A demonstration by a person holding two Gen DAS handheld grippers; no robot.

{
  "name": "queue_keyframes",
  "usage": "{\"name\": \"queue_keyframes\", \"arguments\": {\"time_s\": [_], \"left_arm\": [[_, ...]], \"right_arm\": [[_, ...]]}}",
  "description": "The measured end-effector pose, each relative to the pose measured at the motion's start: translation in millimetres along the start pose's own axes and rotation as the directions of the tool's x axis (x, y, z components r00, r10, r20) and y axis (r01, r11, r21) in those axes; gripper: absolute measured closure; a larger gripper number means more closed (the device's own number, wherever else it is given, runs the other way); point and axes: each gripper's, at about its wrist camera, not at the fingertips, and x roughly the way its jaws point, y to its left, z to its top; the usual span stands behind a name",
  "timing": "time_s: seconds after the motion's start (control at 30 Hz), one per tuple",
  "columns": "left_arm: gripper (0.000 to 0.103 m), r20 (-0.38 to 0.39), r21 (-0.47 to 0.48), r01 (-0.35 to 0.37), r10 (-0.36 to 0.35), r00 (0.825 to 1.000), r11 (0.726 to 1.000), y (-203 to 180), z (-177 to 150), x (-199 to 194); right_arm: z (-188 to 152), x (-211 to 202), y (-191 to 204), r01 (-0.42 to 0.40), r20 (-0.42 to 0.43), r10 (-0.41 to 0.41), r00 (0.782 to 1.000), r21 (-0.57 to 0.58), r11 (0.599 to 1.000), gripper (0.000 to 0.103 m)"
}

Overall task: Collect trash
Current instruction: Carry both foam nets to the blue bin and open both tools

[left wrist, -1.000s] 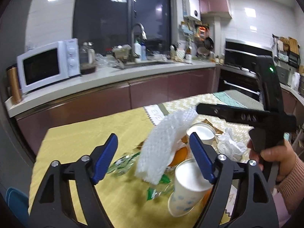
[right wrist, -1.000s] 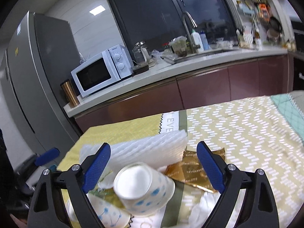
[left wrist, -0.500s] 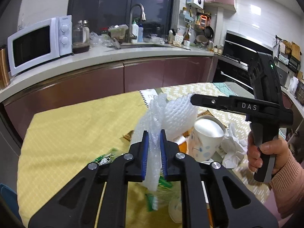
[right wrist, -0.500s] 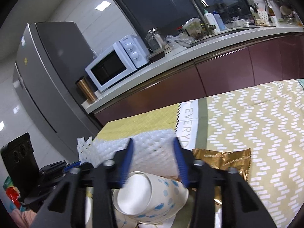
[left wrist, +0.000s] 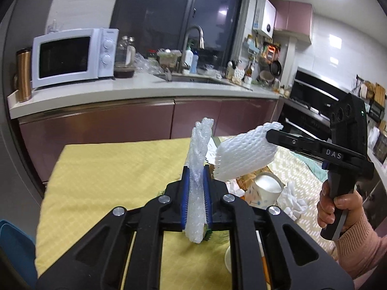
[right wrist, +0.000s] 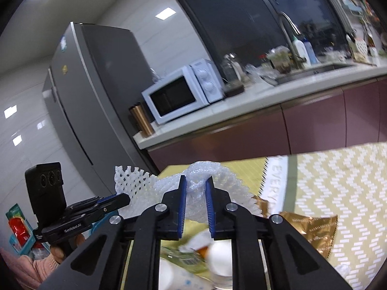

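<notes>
Here the left gripper (left wrist: 196,178) clamps bubble wrap (left wrist: 198,159), the right gripper (right wrist: 196,191) closing on foam netting (right wrist: 142,188) above the table (left wrist: 108,169).

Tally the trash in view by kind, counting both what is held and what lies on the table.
foam net: 1
bubble wrap: 1
paper cups: 2
gold wrapper: 1
green wrapper: 1
crumpled tissue: 1
Total: 7, as far as the clutter lets me tell.
</notes>
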Motion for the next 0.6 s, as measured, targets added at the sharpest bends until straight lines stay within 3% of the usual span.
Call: {"name": "queue_keyframes", "arguments": {"time_s": [0.13, 0.4, 0.6], "left_arm": [[0.092, 0.033, -0.037, -0.018, 0.019, 0.999, 0.999, 19.9, -0.1, -33.2], [0.092, 0.061, -0.095, -0.122, 0.128, 0.990, 0.988, 69.6, -20.2, -97.9], [0.092, 0.067, -0.148, -0.236, 0.248, 0.967, 0.960, 111.8, -45.6, -149.3]], "right_arm": [[5.7, -2.4, 26.2, -0.046, 0.005, 0.046, 0.999, -0.033, 0.998, 0.089], [-9.3, 21.6, 85.2, -0.180, -0.087, 0.173, 0.981, -0.084, 0.980, 0.089], [-26.7, 57.0, 129.6, -0.268, -0.175, 0.249, 0.953, -0.096, 0.959, 0.089]]}}
